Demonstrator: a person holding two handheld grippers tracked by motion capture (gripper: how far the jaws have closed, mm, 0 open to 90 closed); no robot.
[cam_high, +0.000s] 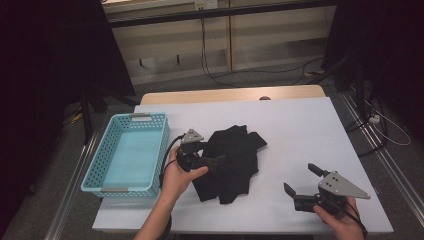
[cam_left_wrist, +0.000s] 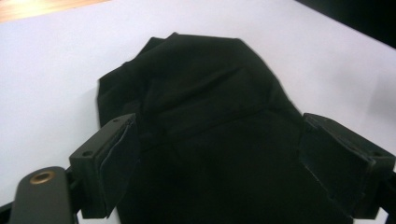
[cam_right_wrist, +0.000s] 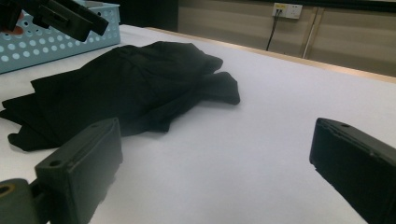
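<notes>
A crumpled black cloth (cam_high: 235, 160) lies in the middle of the white table (cam_high: 300, 130). My left gripper (cam_high: 216, 161) is low over the cloth's left edge, pointing right. In the left gripper view its jaws stand wide apart (cam_left_wrist: 217, 135) on either side of the cloth (cam_left_wrist: 210, 102), with no fold pinched between the pads. My right gripper (cam_high: 301, 179) rests near the front right of the table, open and empty, well clear of the cloth. In the right gripper view the cloth (cam_right_wrist: 116, 88) lies ahead, beyond the open jaws (cam_right_wrist: 217, 140), and the left gripper (cam_right_wrist: 60, 16) hovers at its far end.
A light blue perforated basket (cam_high: 95, 165) stands empty at the table's left side, close to my left hand; its wall (cam_right_wrist: 56, 46) shows behind the cloth. Bare white tabletop stretches to the right and back. Cables trail on the floor beyond the table.
</notes>
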